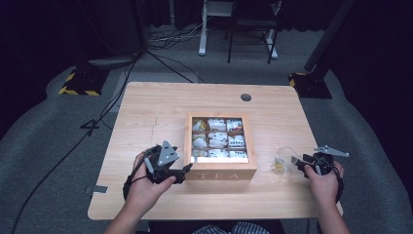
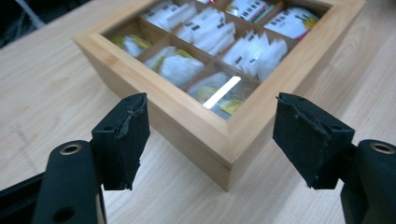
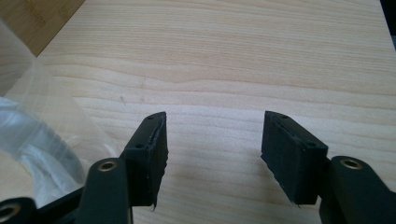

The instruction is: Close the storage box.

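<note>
A wooden tea box [image 1: 220,174] marked TEA on its front stands at the table's middle. Its glass top reflects a strip of light, and several compartments of tea bags [image 1: 217,139] show under it. My left gripper [image 1: 184,170] hovers at the box's front left corner, jaws open. In the left gripper view that corner of the box [image 2: 224,140] lies between and beyond the two pads [image 2: 123,140], which do not touch it. My right gripper [image 1: 298,163] stands open on the right with bare table between its jaws. A clear cup [image 1: 281,161] with something yellow inside sits just left of it.
The cup's clear wall [image 3: 32,140] rises at the left of the right gripper view. A round cable hole [image 1: 246,97] sits at the table's far right. Cables and stand feet [image 1: 78,83] lie on the floor beyond the table. Bare wood [image 1: 146,117] stretches left of the box.
</note>
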Motion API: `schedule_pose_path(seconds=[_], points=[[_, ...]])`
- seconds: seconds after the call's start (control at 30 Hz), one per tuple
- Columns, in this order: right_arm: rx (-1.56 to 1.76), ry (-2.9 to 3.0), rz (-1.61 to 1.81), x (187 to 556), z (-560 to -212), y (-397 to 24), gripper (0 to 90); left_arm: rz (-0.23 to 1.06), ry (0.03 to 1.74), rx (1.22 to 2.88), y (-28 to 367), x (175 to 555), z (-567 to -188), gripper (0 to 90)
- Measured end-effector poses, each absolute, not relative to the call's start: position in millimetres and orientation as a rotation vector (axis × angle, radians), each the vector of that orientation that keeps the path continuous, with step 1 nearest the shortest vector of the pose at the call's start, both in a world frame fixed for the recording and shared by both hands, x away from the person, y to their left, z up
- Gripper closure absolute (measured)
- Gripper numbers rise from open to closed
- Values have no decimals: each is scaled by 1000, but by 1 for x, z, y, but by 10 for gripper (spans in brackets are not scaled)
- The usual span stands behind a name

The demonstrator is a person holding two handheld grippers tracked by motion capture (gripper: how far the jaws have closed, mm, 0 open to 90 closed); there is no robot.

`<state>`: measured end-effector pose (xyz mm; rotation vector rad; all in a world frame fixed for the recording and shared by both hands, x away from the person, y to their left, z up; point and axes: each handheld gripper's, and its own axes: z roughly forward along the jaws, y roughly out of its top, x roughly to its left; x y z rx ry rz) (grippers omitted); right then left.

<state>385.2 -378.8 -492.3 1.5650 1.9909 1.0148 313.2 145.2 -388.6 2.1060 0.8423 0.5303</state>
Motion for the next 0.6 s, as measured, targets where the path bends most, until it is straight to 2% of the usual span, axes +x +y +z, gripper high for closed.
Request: schedule_pose_path(seconds=[0.37, 0.6], points=[[1481, 2039, 987, 395, -498, -376, 340, 677, 1003, 2012, 199, 321, -388, 250], [1421, 2068, 967, 400, -503, -374, 267, 685, 1104, 1990, 229, 334, -403, 234]])
